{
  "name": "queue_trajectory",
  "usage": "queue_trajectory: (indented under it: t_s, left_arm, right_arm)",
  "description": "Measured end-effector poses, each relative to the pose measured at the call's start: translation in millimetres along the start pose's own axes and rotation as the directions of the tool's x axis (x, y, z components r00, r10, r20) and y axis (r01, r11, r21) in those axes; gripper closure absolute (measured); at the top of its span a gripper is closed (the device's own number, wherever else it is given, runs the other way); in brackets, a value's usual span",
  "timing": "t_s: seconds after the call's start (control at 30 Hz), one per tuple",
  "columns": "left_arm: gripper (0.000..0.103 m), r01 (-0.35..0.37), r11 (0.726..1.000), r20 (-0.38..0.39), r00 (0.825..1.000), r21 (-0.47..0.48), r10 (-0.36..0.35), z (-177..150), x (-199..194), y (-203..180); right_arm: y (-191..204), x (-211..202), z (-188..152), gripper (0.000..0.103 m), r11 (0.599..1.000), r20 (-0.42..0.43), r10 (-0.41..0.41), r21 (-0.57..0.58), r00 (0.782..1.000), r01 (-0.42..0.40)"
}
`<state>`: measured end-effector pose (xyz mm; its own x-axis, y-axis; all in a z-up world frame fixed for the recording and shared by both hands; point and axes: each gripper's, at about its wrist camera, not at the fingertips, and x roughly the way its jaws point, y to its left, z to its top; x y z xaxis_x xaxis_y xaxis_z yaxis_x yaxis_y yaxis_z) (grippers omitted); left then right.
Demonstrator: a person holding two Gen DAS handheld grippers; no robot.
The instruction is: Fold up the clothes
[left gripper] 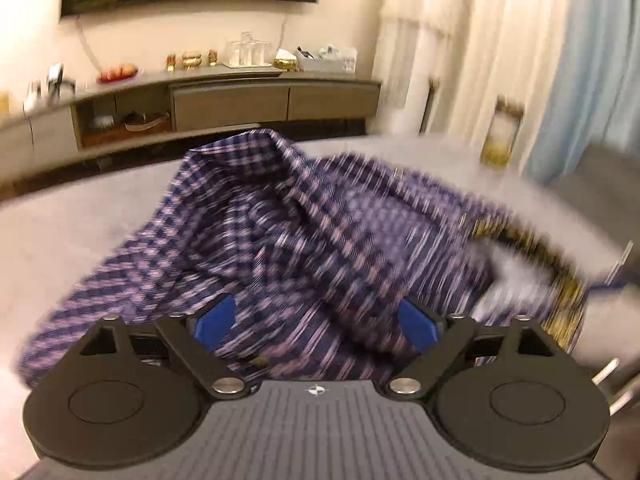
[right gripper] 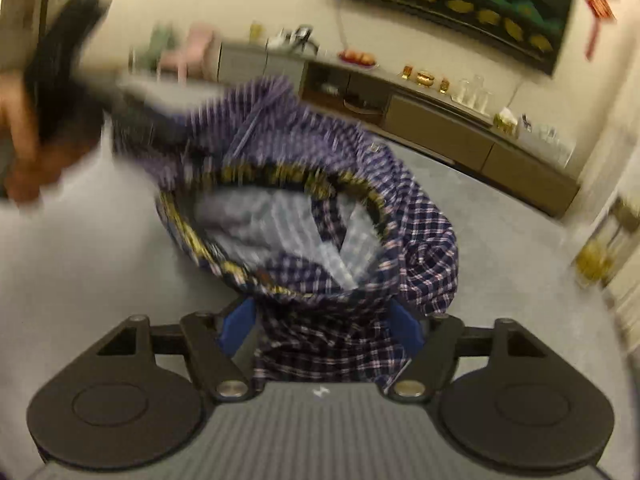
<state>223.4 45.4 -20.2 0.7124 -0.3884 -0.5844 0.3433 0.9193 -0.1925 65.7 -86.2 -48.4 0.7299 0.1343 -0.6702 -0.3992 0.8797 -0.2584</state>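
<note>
The left gripper points forward and downward, its two blue fingers spread wide, one at 9 o'clock and one at 3 o'clock of the gap. Cloth lies between them, but the pads do not press on it. The right gripper also tilts downward, its blue fingers parted at 9 and 3 o'clock, cloth bunched in the gap; whether the pads touch it is unclear. In the right wrist view a blurred hand at 10 o'clock grips the left gripper's dark body.
</note>
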Motion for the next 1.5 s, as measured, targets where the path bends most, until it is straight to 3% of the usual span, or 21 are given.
queue_trajectory:
  t_s: [0.1,0.17,0.23,0.27,0.3,0.33,0.53,0.63,0.73,0.8,0.87,0.97,1.03,1.1,1.13,1.2,1.27,1.33,1.4,1.47,1.5]
  left_arm:
    - [0.01,0.089,0.988,0.041,0.996,-0.129,-0.085,6.2,7.2,1.7]
    - [0.006,0.107,0.982,0.052,0.994,-0.158,-0.1,8.7,8.6,-1.7]
    - [0.01,0.038,0.99,0.001,0.999,-0.134,-0.039,10.4,20.1,-11.7]
    - [0.021,0.006,0.991,-0.031,0.999,-0.134,-0.01,10.1,27.9,-14.8]
    - [0.07,-0.009,0.988,-0.061,0.998,-0.152,0.0,9.4,33.9,-14.8]
    - [0.087,-0.006,0.982,-0.072,0.997,-0.187,-0.008,9.3,35.0,-11.4]
    - [0.096,0.094,0.938,0.114,0.992,-0.332,-0.059,21.1,-47.2,12.1]
    - [0.096,0.191,0.906,0.244,0.964,-0.377,-0.102,37.4,-126.4,21.3]
    - [0.096,0.324,0.875,0.394,0.903,-0.359,-0.172,70.2,-218.2,10.0]
    - [0.095,0.343,0.87,0.462,0.873,-0.356,-0.155,95.0,-261.6,7.0]
    - [0.095,0.291,0.872,0.485,0.872,-0.395,-0.071,118.8,-277.6,14.0]
    - [0.093,0.104,0.847,0.368,0.923,-0.522,0.114,140.8,-238.4,43.5]
    - [0.092,-0.066,0.826,0.18,0.963,-0.56,0.199,137.4,-181.1,71.8]
    - [0.091,-0.244,0.788,-0.039,0.962,-0.565,0.271,107.0,-130.1,100.1]
    - [0.091,-0.286,0.777,-0.099,0.955,-0.561,0.28,87.0,-116.3,109.9]
    - [0.088,-0.278,0.79,-0.11,0.959,-0.547,0.261,48.0,-110.1,118.8]
    - [0.084,-0.317,0.837,-0.094,0.947,-0.446,0.308,26.7,-112.0,116.5]
    - [0.084,-0.373,0.871,-0.091,0.927,-0.319,0.363,12.4,-112.4,112.6]
    - [0.079,-0.361,0.919,-0.093,0.932,-0.157,0.35,18.5,-104.9,98.7]
    - [0.042,-0.326,0.945,-0.028,0.945,0.031,0.326,20.8,-96.0,69.4]
    - [0.014,-0.312,0.942,0.006,0.949,0.121,0.314,20.4,-90.7,55.2]
  right_arm:
    - [5.3,17.7,-1.3,0.072,0.999,-0.062,-0.048,-0.03,0.997,0.046]
    - [-0.1,17.6,-1.7,0.103,0.999,-0.059,-0.047,0.002,0.997,0.047]
    - [-7.7,10.6,-1.2,0.103,0.998,-0.033,-0.041,0.043,0.999,0.042]
    - [-10.9,9.0,0.4,0.103,0.997,-0.018,-0.036,0.064,0.999,0.037]
    - [-14.6,6.2,1.4,0.103,0.996,0.0,-0.032,0.085,0.999,0.032]
    - [-19.0,0.5,1.2,0.103,0.994,0.022,-0.034,0.109,0.999,0.031]
    - [-61.7,-60.2,-7.4,0.103,0.958,0.219,-0.088,0.287,0.972,0.022]
    - [-83.0,-101.9,-7.3,0.103,0.927,0.36,-0.093,0.371,0.928,-0.051]
    - [-102.6,-156.5,5.7,0.103,0.896,0.529,-0.087,0.413,0.844,-0.166]
    - [-116.0,-190.3,23.6,0.103,0.892,0.62,-0.084,0.396,0.78,-0.218]
    - [-129.9,-204.7,51.8,0.103,0.899,0.656,-0.082,0.374,0.75,-0.228]
    - [-149.4,-160.6,103.9,0.103,0.904,0.57,-0.074,0.385,0.818,-0.187]
    - [-149.6,-96.3,126.8,0.103,0.908,0.427,-0.053,0.396,0.903,-0.134]
    - [-142.6,-14.4,138.9,0.098,0.916,0.218,-0.026,0.396,0.976,-0.064]
    - [-138.6,18.8,130.5,0.096,0.921,0.113,-0.025,0.389,0.993,-0.022]
    - [-133.0,42.7,100.5,0.091,0.911,0.07,-0.044,0.411,0.997,0.012]
    - [-136.0,44.1,64.8,0.068,0.878,0.122,0.009,0.474,0.992,-0.066]
    - [-138.8,51.1,47.3,0.066,0.866,0.083,0.044,0.494,0.996,-0.079]
    - [-131.5,51.7,46.9,0.065,0.892,0.089,0.049,0.445,0.995,-0.084]
    - [-119.9,50.3,55.8,0.031,0.903,0.129,0.094,0.406,0.987,-0.139]
    - [-113.9,51.1,60.2,0.024,0.907,0.147,0.123,0.385,0.981,-0.172]
